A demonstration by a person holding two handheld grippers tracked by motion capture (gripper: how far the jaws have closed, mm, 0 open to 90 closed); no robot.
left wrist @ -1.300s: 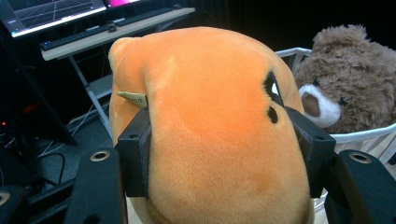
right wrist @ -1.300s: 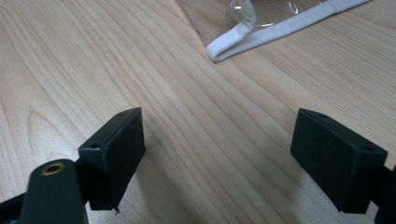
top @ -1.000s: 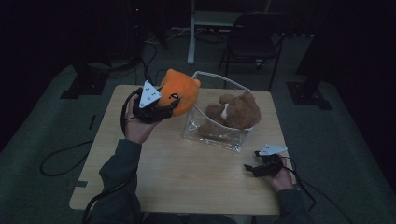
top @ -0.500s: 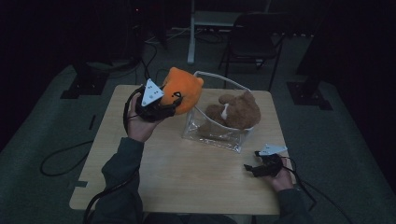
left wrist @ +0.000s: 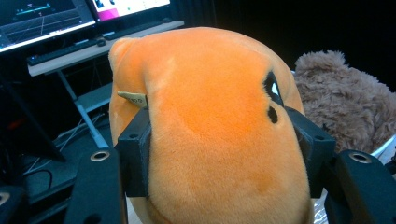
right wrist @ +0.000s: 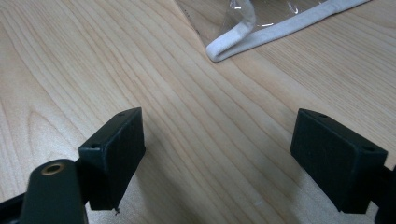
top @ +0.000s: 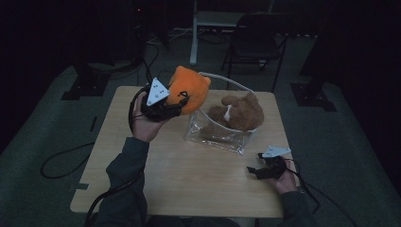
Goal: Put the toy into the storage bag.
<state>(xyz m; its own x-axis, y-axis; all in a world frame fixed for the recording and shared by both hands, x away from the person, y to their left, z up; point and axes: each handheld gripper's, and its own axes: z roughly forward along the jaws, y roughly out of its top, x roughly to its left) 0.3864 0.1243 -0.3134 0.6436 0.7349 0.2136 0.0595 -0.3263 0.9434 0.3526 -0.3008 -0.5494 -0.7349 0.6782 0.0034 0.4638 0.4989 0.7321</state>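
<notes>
An orange plush toy point(top: 191, 90) hangs in the air above the table's far left part, beside a clear plastic bag point(top: 215, 135). My left gripper point(top: 182, 100) is shut on it; in the left gripper view both black pads point(left wrist: 137, 149) press into the orange plush toy point(left wrist: 219, 130). A brown teddy bear point(top: 241, 112) sits inside the bag, and the teddy bear point(left wrist: 343, 102) shows behind the orange toy. My right gripper point(top: 253, 171) rests low on the table at the front right, open, with bare wood between its fingers point(right wrist: 112, 158).
The wooden table point(top: 189, 179) has free room in front and at the left. The bag's white-trimmed corner point(right wrist: 261, 35) lies just ahead of the right gripper. A dark chair point(top: 255, 40) and stands are behind the table; cables trail on the floor.
The left hand has carried the orange plush a little to the right, toward the bag's opening. The right gripper has stayed where it was.
</notes>
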